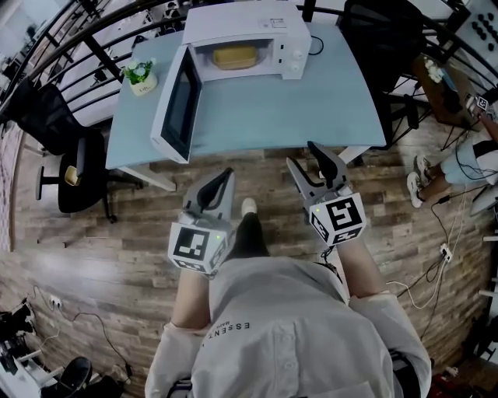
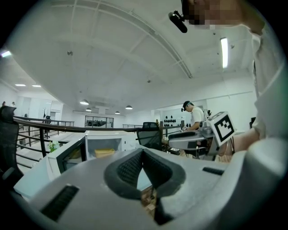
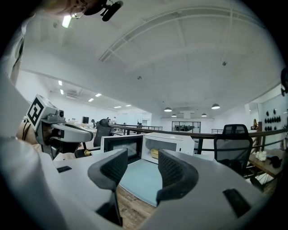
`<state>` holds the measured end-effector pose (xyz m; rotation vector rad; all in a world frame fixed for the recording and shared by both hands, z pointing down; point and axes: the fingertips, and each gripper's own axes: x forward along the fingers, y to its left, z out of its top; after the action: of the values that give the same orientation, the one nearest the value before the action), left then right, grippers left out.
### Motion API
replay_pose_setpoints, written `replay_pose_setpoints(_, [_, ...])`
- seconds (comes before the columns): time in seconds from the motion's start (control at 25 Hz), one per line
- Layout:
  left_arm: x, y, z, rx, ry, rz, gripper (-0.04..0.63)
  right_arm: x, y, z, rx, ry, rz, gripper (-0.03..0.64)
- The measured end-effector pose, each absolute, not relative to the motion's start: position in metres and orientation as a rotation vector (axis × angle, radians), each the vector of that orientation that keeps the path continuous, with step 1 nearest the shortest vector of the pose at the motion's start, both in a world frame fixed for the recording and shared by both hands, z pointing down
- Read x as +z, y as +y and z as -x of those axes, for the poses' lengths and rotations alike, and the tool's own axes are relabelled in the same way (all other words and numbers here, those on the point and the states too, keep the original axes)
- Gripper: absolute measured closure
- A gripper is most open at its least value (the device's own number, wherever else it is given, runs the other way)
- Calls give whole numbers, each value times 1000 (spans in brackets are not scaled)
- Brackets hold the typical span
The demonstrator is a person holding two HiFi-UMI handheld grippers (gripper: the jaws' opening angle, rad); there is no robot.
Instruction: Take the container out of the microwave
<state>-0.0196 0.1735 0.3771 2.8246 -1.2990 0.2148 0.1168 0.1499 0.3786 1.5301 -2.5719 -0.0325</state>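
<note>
Holding nothing, my right tongs (image 3: 140,166) gape wide by the table's (image 1: 272,116) near edge. Left tongs (image 2: 143,156) clenched, empty.

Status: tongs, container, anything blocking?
Left tongs shut, empty; right tongs open, empty. Container inside microwave, door open. Both tongs short of table; nothing blocking the opening.

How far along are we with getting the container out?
Done: the microwave door stands open, yellow container inside. In hand: nothing; right gripper open, left gripper shut, both empty, short of the table. Left: reach in, grip the container, lift it out.
</note>
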Motion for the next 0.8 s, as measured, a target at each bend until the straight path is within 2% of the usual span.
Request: replay_pose_setpoints(0.8, [374, -84, 35, 192, -1229, -2805, 594, 396, -97, -93, 74, -2495, -1480, 413])
